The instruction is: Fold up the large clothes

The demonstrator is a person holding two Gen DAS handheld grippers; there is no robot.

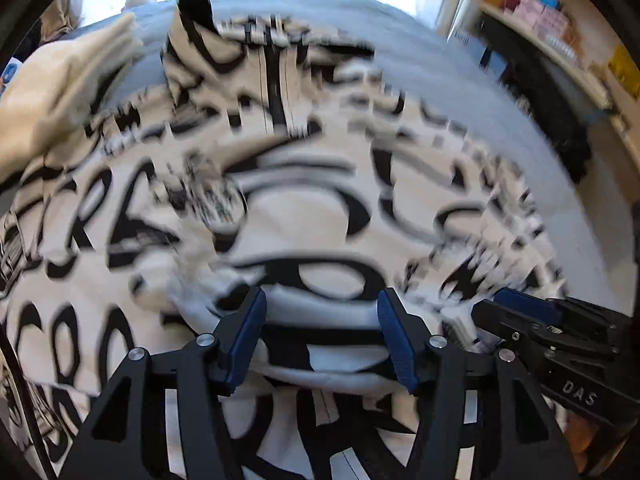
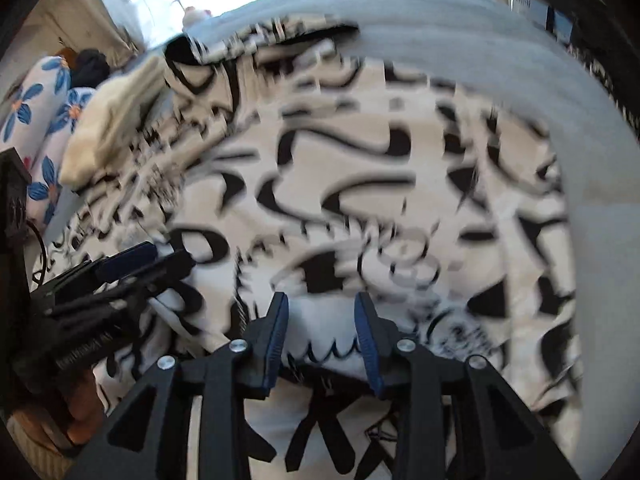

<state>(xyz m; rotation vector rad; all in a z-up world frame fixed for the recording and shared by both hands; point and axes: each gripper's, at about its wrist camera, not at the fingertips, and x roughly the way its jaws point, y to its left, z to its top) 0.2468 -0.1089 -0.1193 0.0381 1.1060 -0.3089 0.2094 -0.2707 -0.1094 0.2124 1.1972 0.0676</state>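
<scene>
The black-and-white printed garment (image 1: 304, 184) lies spread on the grey bed (image 1: 440, 92), a fold of it bunched at six o'clock. Left gripper (image 1: 320, 332) and right gripper (image 2: 322, 332) hover side by side over that fold, jaws released and grasping nothing, probably having let it go so the fold settles flat.

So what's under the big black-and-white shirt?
A grey bed cover shows past the black-and-white shirt at its far and right edges. What lies directly beneath the shirt is covered.

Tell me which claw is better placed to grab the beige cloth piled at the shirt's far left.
Left. The left claw sits on the cloth's side of the shirt; the right claw is farther across.
</scene>
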